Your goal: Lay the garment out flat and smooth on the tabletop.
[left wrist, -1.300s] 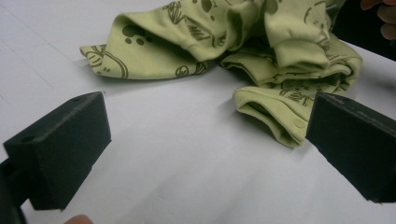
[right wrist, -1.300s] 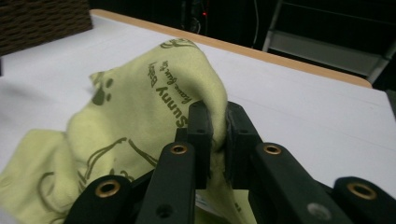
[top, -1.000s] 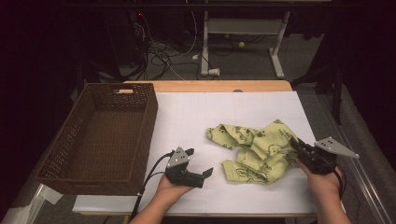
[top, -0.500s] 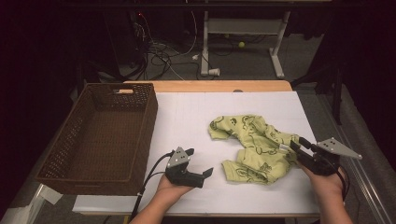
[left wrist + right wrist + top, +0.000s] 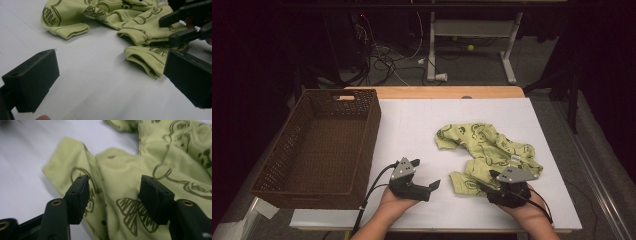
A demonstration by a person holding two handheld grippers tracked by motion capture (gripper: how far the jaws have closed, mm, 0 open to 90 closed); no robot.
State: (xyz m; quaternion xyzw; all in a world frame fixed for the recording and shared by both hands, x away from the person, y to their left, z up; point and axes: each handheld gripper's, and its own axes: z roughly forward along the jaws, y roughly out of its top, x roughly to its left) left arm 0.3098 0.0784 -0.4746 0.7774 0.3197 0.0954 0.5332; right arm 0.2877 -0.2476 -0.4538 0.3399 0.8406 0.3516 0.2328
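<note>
Brown wicker forms the basket [image 5: 317,150], which stands empty along the left edge of the table [image 5: 412,125], on its white cover. Just right of the basket, at the near edge, the left gripper [image 5: 432,186] rests in the person's hand with its jaws wide apart and nothing between them; the left gripper view confirms bare white surface in the gap. Further right, on the right half of the table and toward the near edge, lies the garment [image 5: 487,150]: a small, pale green piece of clothing printed with dark line drawings, crumpled into loose folds, with one rounded lobe reaching left and a folded hem nearest the person. The right gripper [image 5: 113,192] sits over that near hem; its jaws have just been opening and now stand partly apart, with cloth lying beneath and between them but not pinched. Handling assessment: the garment appears light, soft and limp, so it will sag and drape from any single hold and may slide on the smooth cover if dragged. Recommended hold: a doubled hem or seam edge [image 5: 145,62], where the layered fabric gives the pads more to bite on, rather than a single flat layer.
</note>
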